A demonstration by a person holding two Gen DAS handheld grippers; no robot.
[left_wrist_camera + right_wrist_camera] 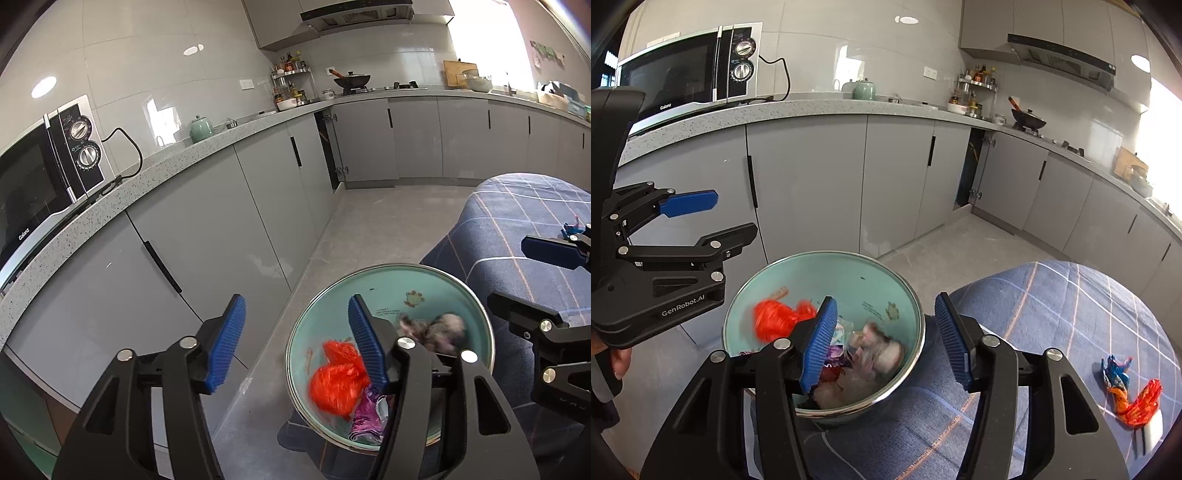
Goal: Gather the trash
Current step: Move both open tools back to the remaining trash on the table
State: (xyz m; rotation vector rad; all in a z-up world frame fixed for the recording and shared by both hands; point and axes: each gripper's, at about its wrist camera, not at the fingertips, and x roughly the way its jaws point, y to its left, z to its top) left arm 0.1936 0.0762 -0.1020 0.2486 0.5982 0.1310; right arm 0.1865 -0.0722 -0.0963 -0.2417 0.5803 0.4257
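Note:
A teal metal-rimmed bin (436,284) (849,273) stands beside the blue checked cloth (524,221) (1052,314). It holds an orange plastic bag (336,380) (775,317), a purple wrapper (369,417) and blurred grey-pink trash (439,328) (879,350). My left gripper (297,343) is open and empty above the bin's left rim; it shows in the right wrist view (713,218). My right gripper (886,339) is open and empty over the bin's right side; it shows in the left wrist view (524,273). Blue and orange wrappers (1126,391) (570,229) lie on the cloth.
A grey counter (147,173) (812,107) with grey cabinets runs along the left and far wall. A microwave (48,162) (687,70), a green kettle (201,129), a spice rack and a wok (351,79) stand on it. One corner cabinet door (967,173) is open.

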